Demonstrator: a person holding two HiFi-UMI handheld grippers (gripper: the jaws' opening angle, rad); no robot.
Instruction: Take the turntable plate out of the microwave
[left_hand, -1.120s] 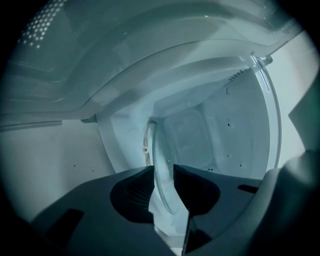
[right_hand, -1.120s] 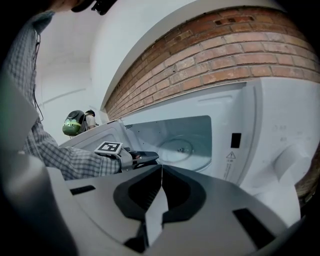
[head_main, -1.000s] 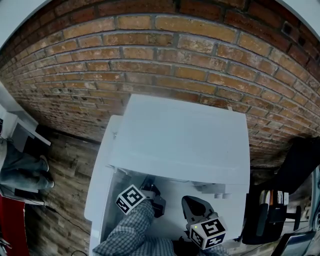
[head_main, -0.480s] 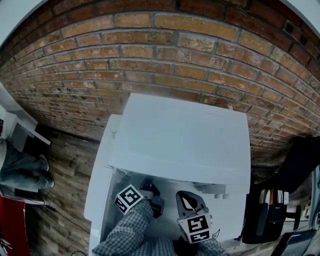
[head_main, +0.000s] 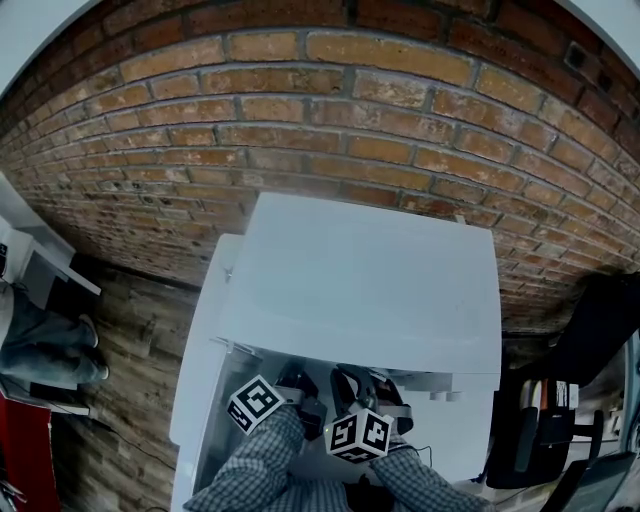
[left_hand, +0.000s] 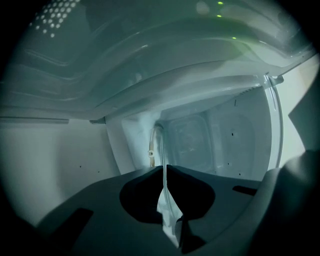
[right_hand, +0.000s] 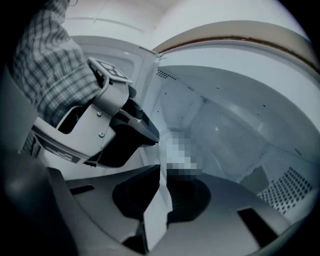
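The white microwave (head_main: 360, 280) is seen from above, its door (head_main: 200, 340) swung open at the left. Both grippers reach into its mouth. My left gripper (head_main: 297, 376) has just been closing and is now shut on the rim of the clear glass turntable plate (left_hand: 150, 75). The rim runs edge-on between its jaws (left_hand: 163, 172), and the plate arches up over that view. My right gripper (head_main: 350, 380) sits close beside the left one, pointing down into the cavity. Its jaws (right_hand: 162, 172) are shut with nothing between them. In the right gripper view the left gripper (right_hand: 150, 134) holds the plate (right_hand: 220, 130).
A brick wall (head_main: 330, 110) stands behind the microwave. A wooden floor (head_main: 120, 330) and a person's legs (head_main: 40, 340) are at the left. Dark equipment (head_main: 540, 420) stands at the right. Perforated vents (right_hand: 287, 187) line the cavity wall.
My right gripper has moved left and down, rolling over, until it sits beside the left gripper at the microwave's mouth. The left gripper has stayed in place.
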